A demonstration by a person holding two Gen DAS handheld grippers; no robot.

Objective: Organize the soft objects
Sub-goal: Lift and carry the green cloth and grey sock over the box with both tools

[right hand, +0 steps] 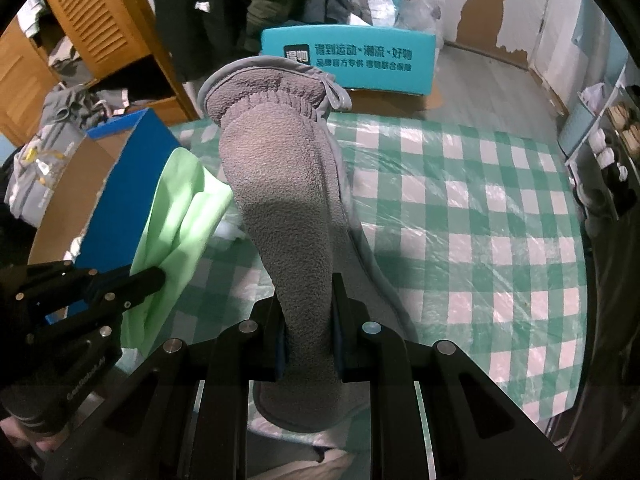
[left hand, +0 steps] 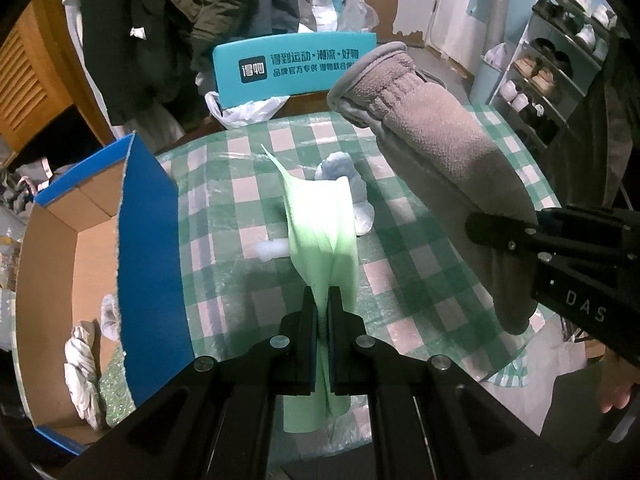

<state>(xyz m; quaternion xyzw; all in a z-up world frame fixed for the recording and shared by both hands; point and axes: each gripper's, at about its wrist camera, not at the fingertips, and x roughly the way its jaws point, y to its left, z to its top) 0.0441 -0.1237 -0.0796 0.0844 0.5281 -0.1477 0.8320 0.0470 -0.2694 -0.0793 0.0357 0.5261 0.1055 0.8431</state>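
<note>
Left gripper [left hand: 322, 314]: I clamped the green cloth [left hand: 320, 220] above the checked table [left hand: 420, 272].
Right gripper [right hand: 308, 316]: I pinched the grey fleece mitt [right hand: 276, 184] beside it.

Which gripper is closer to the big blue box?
Left. The left gripper, holding the green cloth, is right beside the blue box; the right gripper, holding the grey mitt, is farther away.
</note>
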